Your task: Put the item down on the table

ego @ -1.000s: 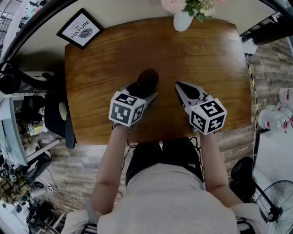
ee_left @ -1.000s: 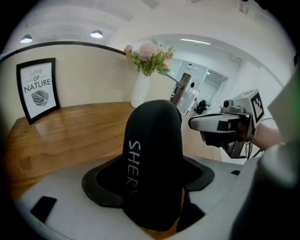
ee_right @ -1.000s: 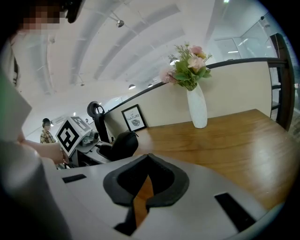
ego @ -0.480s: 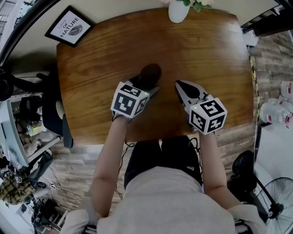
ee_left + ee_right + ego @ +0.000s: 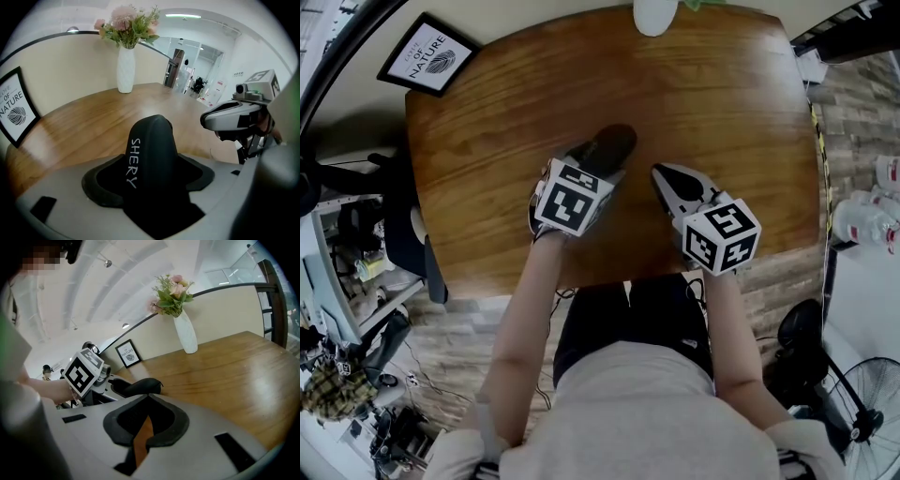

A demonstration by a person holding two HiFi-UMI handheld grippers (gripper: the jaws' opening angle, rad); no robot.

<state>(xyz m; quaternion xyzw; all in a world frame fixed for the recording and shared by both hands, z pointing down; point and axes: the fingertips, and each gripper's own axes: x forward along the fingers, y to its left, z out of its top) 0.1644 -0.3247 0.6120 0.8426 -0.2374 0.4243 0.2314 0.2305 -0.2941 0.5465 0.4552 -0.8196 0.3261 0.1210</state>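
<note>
Left gripper view: left gripper (image 5: 149, 187) fingers clamped on black case (image 5: 151, 150). Case soft, rounded, white lettering "SHERY". Long axis runs straight out from fingers, away from person, over wooden counter (image 5: 731, 112); contact with counter unclear. Right gripper (image 5: 143, 425) fingers together, empty, just beside.

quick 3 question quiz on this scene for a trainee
1. True or false: the left gripper is shut on the black pouch.
2. What stands at the far edge of the table? A) white vase B) mug C) lamp
3. Fill in: the right gripper holds ___.
Key: 1 true; 2 A; 3 nothing
</note>
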